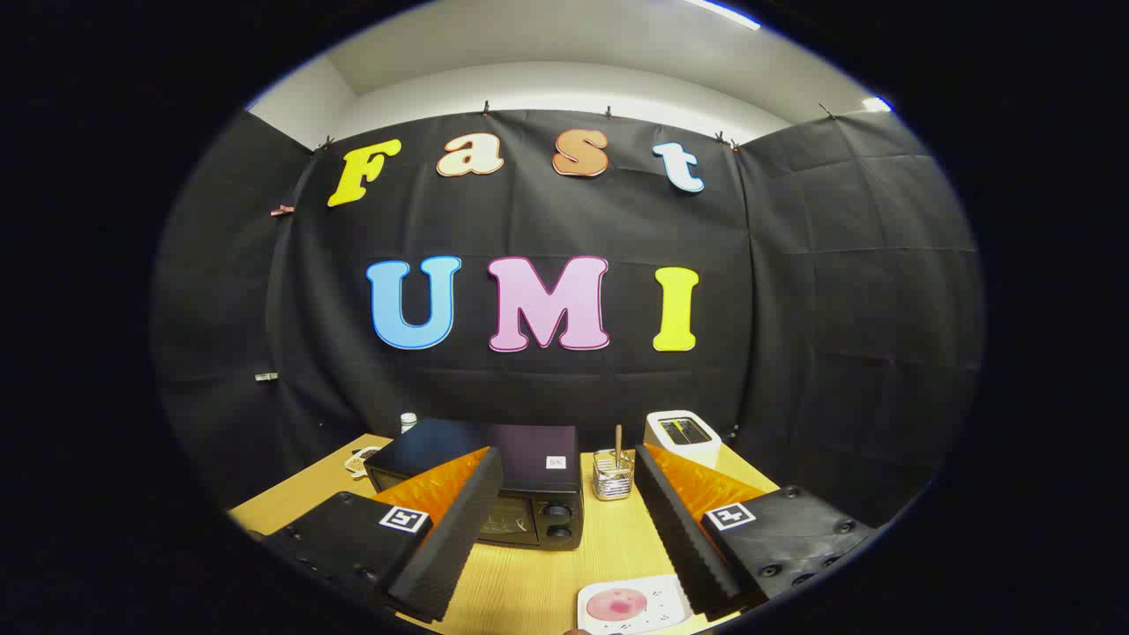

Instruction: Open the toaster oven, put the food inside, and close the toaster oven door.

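A black toaster oven (520, 476) stands on the wooden table (520, 591), its door shut and two knobs on its right side. My left finger partly hides its front. A white plate (631, 608) with a round pink piece of food (616, 605) lies on the table close below, just inside my right finger. My gripper (569, 463) hovers above the table with its two black-and-orange fingers spread wide and nothing between them. The oven sits just ahead, toward the left finger.
A clear glass holder (612, 476) with a wooden stick stands right of the oven. A white pop-up toaster (683, 437) sits behind it at the back right. A small white bottle (407, 422) and a light object (360, 460) lie left of the oven.
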Available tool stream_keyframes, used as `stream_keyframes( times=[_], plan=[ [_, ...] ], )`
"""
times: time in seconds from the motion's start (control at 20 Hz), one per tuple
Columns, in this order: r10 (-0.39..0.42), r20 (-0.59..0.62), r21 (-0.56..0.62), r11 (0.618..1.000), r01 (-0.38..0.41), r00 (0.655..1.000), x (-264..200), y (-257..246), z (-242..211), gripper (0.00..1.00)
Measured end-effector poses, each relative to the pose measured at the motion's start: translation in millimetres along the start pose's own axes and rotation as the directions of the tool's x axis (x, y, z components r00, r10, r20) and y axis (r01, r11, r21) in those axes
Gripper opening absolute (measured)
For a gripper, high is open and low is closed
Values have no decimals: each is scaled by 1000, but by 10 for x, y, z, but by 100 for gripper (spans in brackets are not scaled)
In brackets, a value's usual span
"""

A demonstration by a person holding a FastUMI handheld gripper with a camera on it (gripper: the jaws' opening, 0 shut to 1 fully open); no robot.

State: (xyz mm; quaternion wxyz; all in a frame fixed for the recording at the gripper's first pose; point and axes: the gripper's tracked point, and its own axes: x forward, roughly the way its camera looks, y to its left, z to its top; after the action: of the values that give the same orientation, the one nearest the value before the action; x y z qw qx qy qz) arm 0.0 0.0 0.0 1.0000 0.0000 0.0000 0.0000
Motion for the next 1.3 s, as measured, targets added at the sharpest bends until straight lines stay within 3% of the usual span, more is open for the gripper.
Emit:
stream_keyframes(
  times=[0.55, 1.3],
  plan=[
    [6, -83, 39, 999, -3, 997, 288, 377, -282, 98],
    [71, -121, 9, 997, -71, 990, 630, 1035, -386, 99]
  ],
)
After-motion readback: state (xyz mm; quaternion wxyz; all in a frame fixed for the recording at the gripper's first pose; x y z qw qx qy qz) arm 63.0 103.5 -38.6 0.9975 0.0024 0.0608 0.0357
